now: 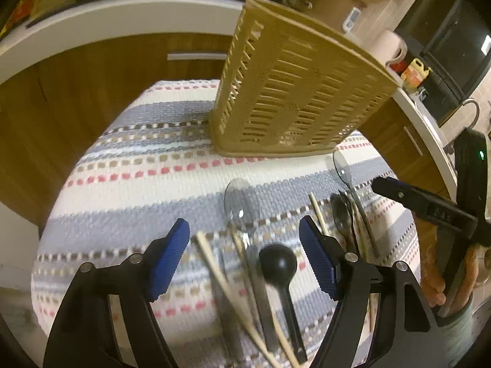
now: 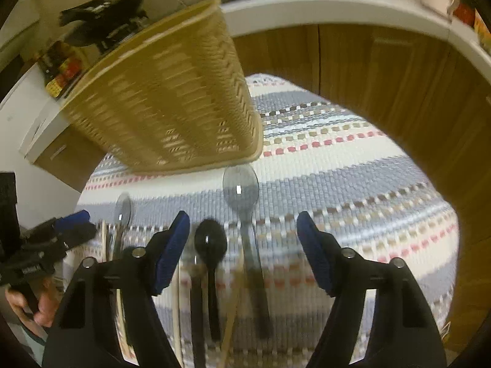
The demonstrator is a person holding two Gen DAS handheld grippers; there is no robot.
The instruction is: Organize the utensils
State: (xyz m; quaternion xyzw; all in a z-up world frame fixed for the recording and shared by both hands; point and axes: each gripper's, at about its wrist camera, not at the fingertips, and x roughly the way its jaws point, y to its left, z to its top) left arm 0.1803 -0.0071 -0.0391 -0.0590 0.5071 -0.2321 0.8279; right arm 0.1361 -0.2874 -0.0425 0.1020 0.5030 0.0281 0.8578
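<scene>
A tan slatted utensil basket [image 1: 285, 92] stands on the striped mat [image 1: 122, 190]; it also shows in the right wrist view [image 2: 172, 101]. Loose utensils lie in front of it: a black spoon [image 1: 277, 262], a clear plastic spoon [image 1: 241, 207], wooden chopsticks [image 1: 221, 271] and metal spoons [image 1: 345, 171]. My left gripper [image 1: 245, 260] is open above the black spoon and chopsticks. My right gripper [image 2: 242, 251] is open above the black spoon [image 2: 210, 245] and the clear spoon [image 2: 241, 191]. The right gripper also shows at the right edge of the left wrist view [image 1: 429, 202].
Wooden cabinets [image 1: 76, 92] with a white countertop [image 1: 122, 12] curve behind the mat. A paper roll [image 1: 389, 46] and jars stand on the counter at right. The left gripper [image 2: 58, 236] and the hand holding it show at the lower left of the right wrist view.
</scene>
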